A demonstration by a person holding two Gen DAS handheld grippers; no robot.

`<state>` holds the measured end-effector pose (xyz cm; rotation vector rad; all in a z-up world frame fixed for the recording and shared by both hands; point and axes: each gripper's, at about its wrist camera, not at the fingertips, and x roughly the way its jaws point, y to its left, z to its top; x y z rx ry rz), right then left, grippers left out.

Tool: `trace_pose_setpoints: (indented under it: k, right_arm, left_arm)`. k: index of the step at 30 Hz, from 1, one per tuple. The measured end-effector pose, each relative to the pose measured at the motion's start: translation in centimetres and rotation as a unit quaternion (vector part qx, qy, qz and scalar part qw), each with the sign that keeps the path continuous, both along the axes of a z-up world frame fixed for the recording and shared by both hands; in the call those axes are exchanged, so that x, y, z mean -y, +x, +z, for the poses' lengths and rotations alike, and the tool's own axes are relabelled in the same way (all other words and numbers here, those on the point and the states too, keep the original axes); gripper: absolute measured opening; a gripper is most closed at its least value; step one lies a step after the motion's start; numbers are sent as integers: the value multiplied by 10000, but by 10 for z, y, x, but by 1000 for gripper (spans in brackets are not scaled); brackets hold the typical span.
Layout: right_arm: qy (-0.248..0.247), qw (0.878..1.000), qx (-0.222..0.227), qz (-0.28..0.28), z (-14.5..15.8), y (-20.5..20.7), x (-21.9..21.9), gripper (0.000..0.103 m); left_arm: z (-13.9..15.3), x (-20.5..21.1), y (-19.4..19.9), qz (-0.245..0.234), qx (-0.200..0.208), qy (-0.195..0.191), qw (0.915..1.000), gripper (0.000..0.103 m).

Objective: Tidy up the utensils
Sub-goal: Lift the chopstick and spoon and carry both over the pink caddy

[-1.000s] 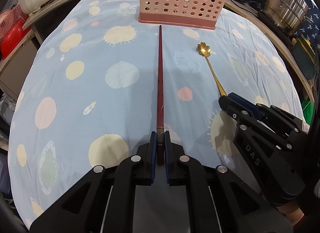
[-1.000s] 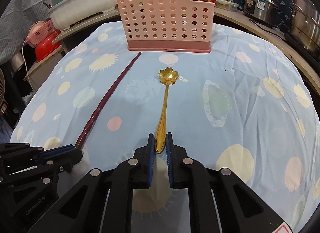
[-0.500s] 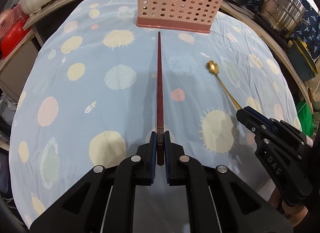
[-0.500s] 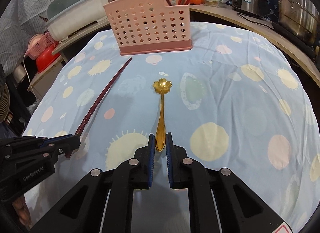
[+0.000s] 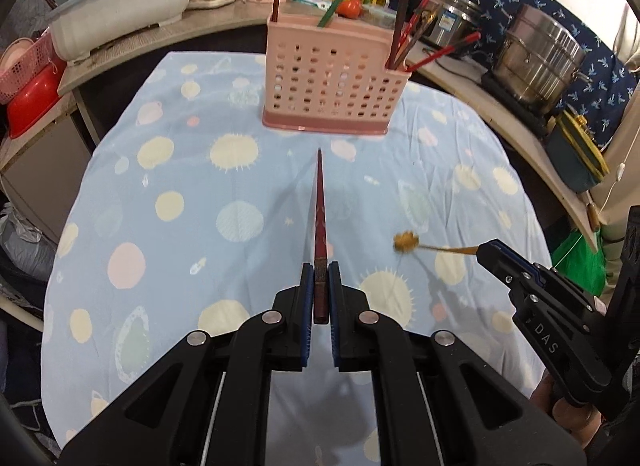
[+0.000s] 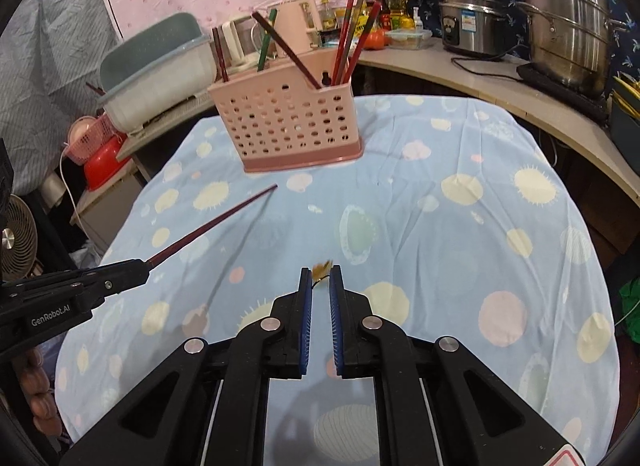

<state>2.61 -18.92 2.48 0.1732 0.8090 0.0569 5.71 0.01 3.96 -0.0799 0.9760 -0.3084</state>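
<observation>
Chopstick (image 5: 320,221), stiff and light, clamped by its thick end in left gripper (image 5: 320,294); thin gold spoon (image 5: 406,242) pinched at handle tip by right gripper (image 6: 320,290), likely slippery.

Both tongs are matte black plastic with blue ribbed pads and silver pivot screws; left tongs (image 5: 320,294) read "GenRobot.AI", right tongs (image 6: 320,290) read "DAS"

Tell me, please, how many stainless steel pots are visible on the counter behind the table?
2: a tall stacked steel steamer pot at the far right of the counter, and a shorter steel cooker to its left. Others may be hidden beyond the frame.
</observation>
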Motion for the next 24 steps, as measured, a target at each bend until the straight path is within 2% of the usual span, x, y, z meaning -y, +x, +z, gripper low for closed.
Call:
trace_pose_setpoints:
  k: [2, 11, 24]
  right_arm:
    - [8, 10000, 50, -11, 6, 2, 1, 2]
    - [81, 9998, 162, -40, 18, 9, 6, 1]
    - [197, 9983, 546, 7, 60, 17, 10, 1]
  left_arm:
    - [9, -1, 3, 24, 88, -33, 10000, 7]
    - [39, -8, 14, 153, 410, -120, 9990, 7]
    - [100, -14, 34, 277, 1095, -168, 9935, 7]
